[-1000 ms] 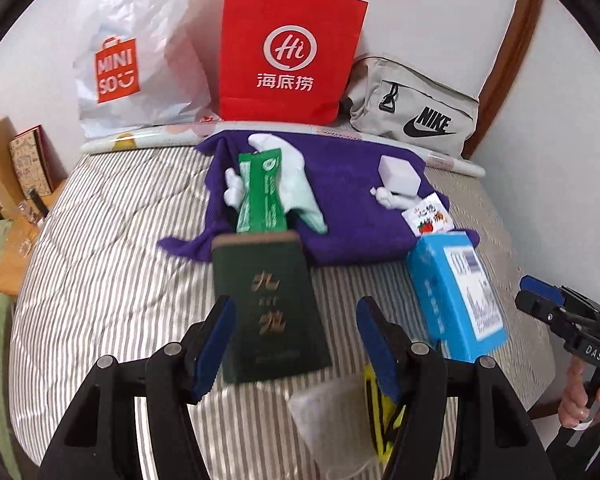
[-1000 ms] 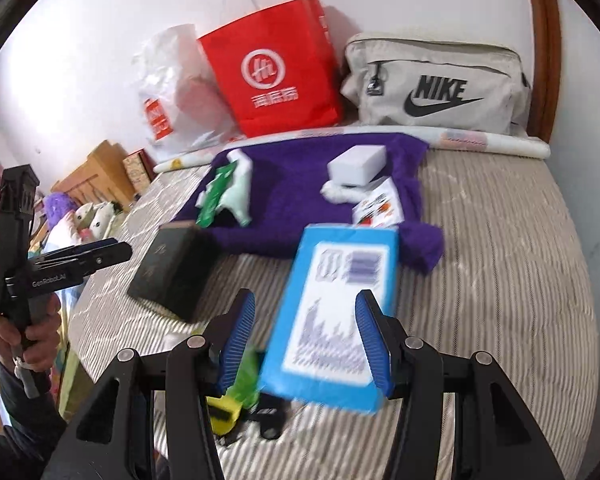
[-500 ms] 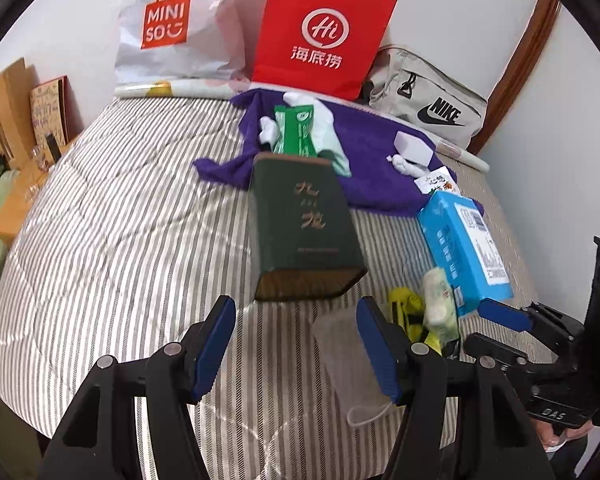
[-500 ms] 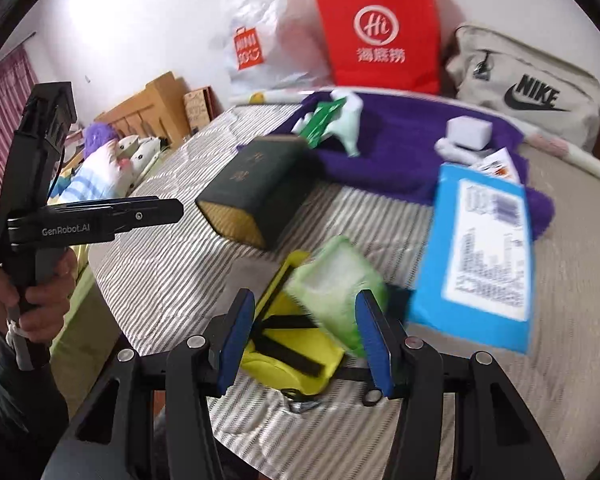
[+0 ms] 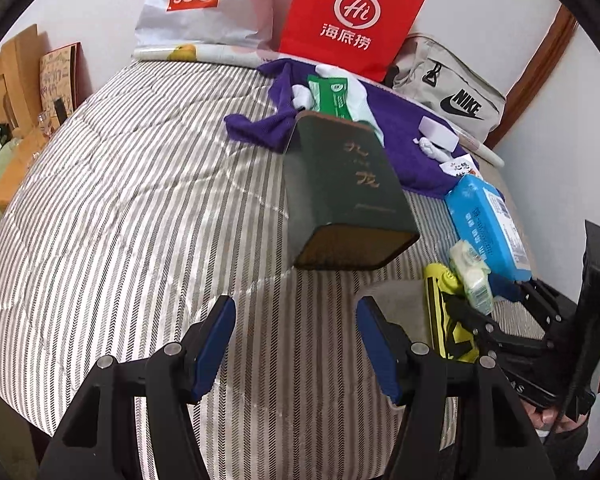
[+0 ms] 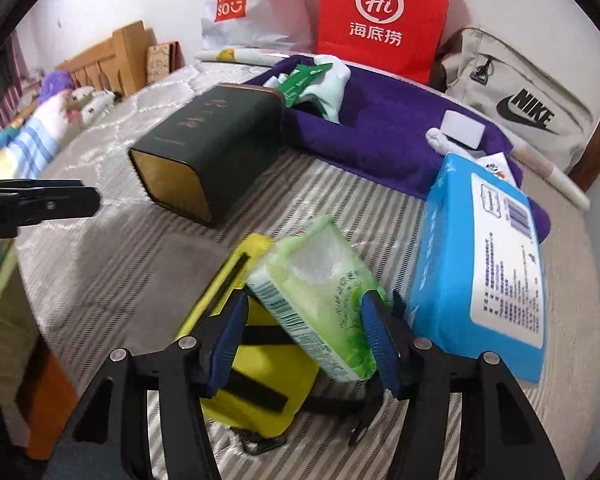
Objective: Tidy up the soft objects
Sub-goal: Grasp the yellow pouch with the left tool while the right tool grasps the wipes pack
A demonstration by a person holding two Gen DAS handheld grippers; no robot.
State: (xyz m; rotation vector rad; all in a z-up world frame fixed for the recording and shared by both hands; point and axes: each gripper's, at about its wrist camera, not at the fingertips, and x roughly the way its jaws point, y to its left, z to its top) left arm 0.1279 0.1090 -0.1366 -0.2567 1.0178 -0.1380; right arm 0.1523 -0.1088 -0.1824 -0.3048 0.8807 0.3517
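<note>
even indoor light, soft shadows, strong fisheye bending, dark corners.

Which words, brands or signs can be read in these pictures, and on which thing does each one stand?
"MINISO": on the white plastic bag.
"Hi" with "海底捞" under it: on the red paper bag.
"NIKE" with the swoosh: on the grey bag.
Gold characters on the dark green box: blurred, not readable with certainty.
Small print on the blue tissue pack, the green tissue pack and the green packet: too small to read.
</note>
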